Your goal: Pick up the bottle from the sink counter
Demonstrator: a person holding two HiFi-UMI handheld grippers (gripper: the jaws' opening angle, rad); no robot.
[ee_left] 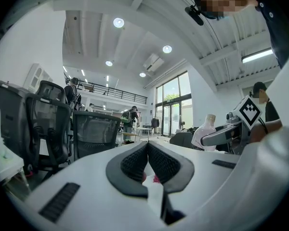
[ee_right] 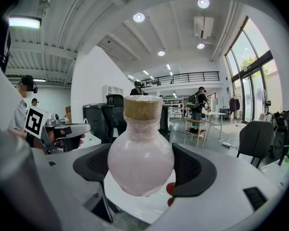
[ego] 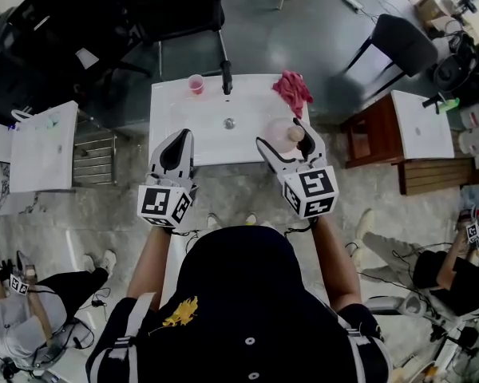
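A round pale pink bottle [ego: 283, 132] [ee_right: 140, 163] with a tan cork top sits between the jaws of my right gripper [ego: 285, 139] [ee_right: 143, 165], which is shut on its belly. In the right gripper view its base hangs just above the white sink counter [ego: 174, 108] near the front right. My left gripper [ego: 179, 136] [ee_left: 148, 147] is shut and holds nothing, over the counter's front left part. The left gripper view shows the bottle [ee_left: 205, 132] in the right gripper [ee_left: 222, 134] off to the right.
On the counter are a pink cup [ego: 195, 84] at the back, a black faucet [ego: 226, 76], a drain [ego: 229, 123] and a red cloth [ego: 292, 91] at the back right. A wooden table [ego: 369, 138] stands right, a white table [ego: 38, 146] left.
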